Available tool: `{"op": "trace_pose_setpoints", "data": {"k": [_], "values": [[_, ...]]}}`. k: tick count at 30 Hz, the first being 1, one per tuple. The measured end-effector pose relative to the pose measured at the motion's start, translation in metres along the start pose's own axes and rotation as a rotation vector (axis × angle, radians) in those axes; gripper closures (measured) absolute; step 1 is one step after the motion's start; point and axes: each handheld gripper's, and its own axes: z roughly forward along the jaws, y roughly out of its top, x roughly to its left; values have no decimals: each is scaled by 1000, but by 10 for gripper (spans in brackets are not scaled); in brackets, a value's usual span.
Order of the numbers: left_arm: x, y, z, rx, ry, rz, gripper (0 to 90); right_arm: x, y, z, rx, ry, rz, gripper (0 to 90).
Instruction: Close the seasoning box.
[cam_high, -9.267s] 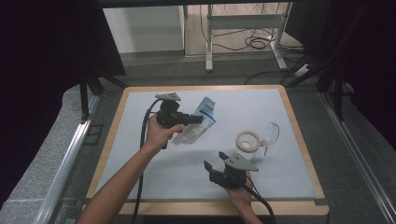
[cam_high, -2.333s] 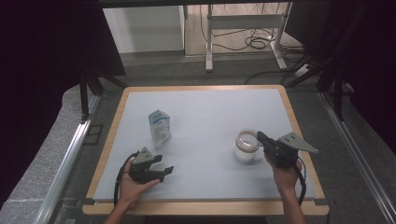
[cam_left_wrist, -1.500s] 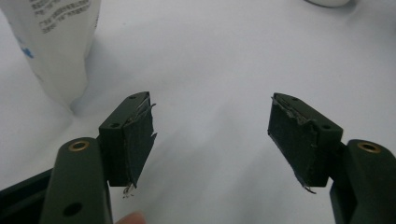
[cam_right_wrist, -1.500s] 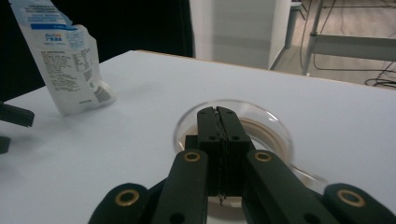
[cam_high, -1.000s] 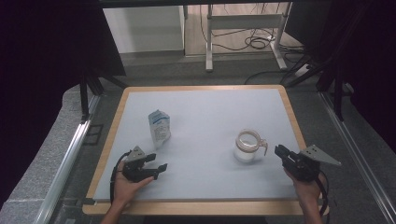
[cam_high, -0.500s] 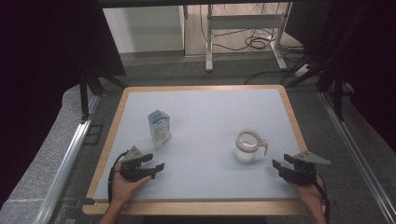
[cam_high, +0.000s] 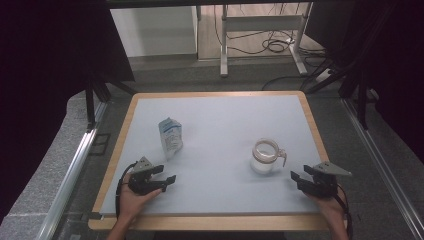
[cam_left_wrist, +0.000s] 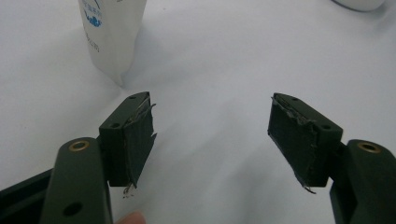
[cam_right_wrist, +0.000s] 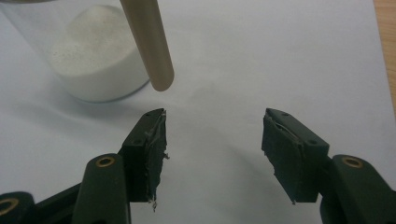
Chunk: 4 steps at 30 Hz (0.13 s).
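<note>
- Glass jar (cam_high: 265, 157) right of frame centre, part-filled with white powder: heavy-ish, slippery, fragile; grip around body, not stick (cam_right_wrist: 148, 42).
- Pouch (cam_high: 170, 137) left of centre: light, soft; pinch top.
- Left gripper (cam_high: 169, 181), right gripper (cam_high: 294, 177): fingers released, empty.

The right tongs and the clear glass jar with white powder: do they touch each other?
Apart. In the high view, bare table lies between the right tongs and the clear glass jar; the right gripper view shows open jaws short of it.

I saw a wood-rimmed white table (cam_high: 306, 120), grey floor (cam_high: 170, 75) beyond, a metal desk frame (cam_high: 260, 22) over tangled cables (cam_high: 272, 46), black curtains (cam_high: 45, 60) both sides.
</note>
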Motion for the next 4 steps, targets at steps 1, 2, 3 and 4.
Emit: {"op": "trace_pose_setpoints", "data": {"k": [1, 2, 3, 4], "values": [[0, 0, 0, -1, 0, 0, 310, 0, 0, 0, -2, 2, -1, 405], [0, 0, -1, -2, 1, 0, 310, 0, 1, 0, -3, 5, -3, 403], [1, 0, -1, -2, 3, -1, 310, 1, 1, 0, 0, 6, -4, 400], [1, 0, -1, -2, 3, -1, 310, 1, 1, 1, 4, 7, -8, 394]]}}
